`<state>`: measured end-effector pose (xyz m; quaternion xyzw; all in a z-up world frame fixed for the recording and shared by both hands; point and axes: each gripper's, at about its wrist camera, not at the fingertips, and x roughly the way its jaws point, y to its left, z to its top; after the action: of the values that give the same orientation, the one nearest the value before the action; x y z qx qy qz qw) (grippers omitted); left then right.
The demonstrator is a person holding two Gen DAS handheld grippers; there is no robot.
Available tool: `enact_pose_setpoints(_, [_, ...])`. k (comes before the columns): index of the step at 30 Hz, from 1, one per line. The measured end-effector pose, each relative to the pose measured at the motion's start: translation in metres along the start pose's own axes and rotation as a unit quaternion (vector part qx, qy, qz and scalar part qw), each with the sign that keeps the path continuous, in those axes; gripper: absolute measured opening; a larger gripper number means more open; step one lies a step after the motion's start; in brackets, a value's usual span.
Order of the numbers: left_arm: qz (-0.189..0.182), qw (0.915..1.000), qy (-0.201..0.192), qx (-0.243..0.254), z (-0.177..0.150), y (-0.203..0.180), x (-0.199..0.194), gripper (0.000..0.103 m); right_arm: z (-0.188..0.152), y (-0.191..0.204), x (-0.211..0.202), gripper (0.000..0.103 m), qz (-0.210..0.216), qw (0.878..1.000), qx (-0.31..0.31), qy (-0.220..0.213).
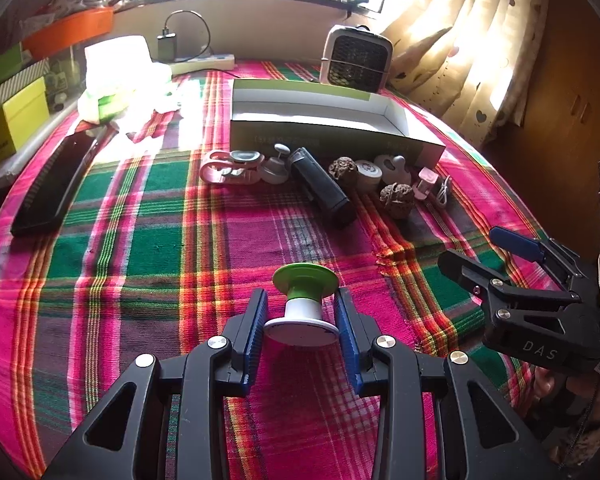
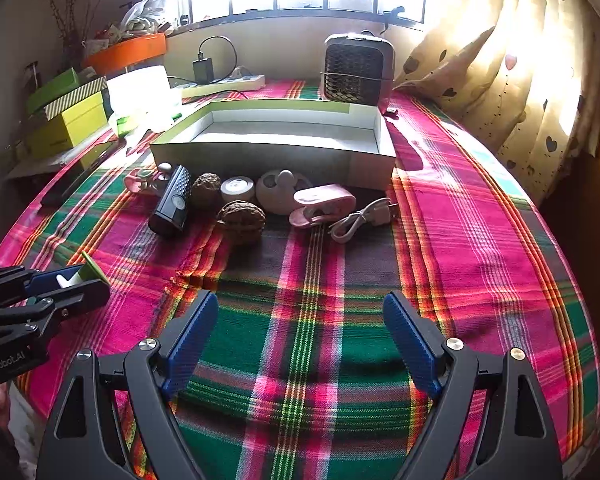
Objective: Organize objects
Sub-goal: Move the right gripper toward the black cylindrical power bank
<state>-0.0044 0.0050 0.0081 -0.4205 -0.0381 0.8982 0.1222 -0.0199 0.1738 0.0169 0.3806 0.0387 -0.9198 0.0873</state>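
Note:
My left gripper [image 1: 302,312] is shut on a green and white spool-shaped object [image 1: 302,304], held just above the plaid cloth; it also shows in the right wrist view [image 2: 82,274]. My right gripper [image 2: 300,332] is open and empty over the near part of the table; it shows at the right of the left wrist view [image 1: 484,252]. An open, empty cardboard box [image 2: 276,152] stands at the back. In front of it lie small items in a row: a black cylinder [image 2: 172,204], two walnuts [image 2: 242,220], a pink clip [image 2: 320,204], a white cable [image 2: 360,220].
A small fan heater [image 2: 356,72] stands behind the box. A power strip [image 2: 224,84] and charger lie at the back. A black keyboard-like bar [image 1: 56,184] lies at the left. Stacked green boxes [image 2: 68,116] and an orange tray [image 2: 128,54] stand far left. Curtains hang right.

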Motion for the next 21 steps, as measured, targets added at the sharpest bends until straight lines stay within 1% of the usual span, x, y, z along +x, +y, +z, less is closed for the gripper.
enact_pose_setpoints(6, [0.006,0.9999,-0.004,-0.010,0.008,0.015,0.004,0.032,0.013,0.019,0.004,0.085,0.014,1.000,-0.025,-0.008])
enact_pose_setpoints(14, [0.024,0.9994,-0.006,-0.026,0.020,0.037,0.010,0.032,0.029,0.042,0.017,0.084,0.032,0.998,-0.049,-0.009])
enact_pose_setpoints(17, [0.032,0.9991,-0.006,-0.028,0.024,0.044,0.013,0.032,0.035,0.051,0.024,0.078,0.038,0.998,-0.058,-0.006])
enact_pose_setpoints(19, [0.034,0.9989,-0.009,-0.031,0.028,0.051,0.016,0.032,0.038,0.057,0.029,0.072,0.043,0.997,-0.065,-0.001])
enact_pose_setpoints(21, [0.035,0.9986,-0.011,-0.037,0.031,0.056,0.017,0.032,0.042,0.063,0.033,0.069,0.047,0.996,-0.073,0.003])
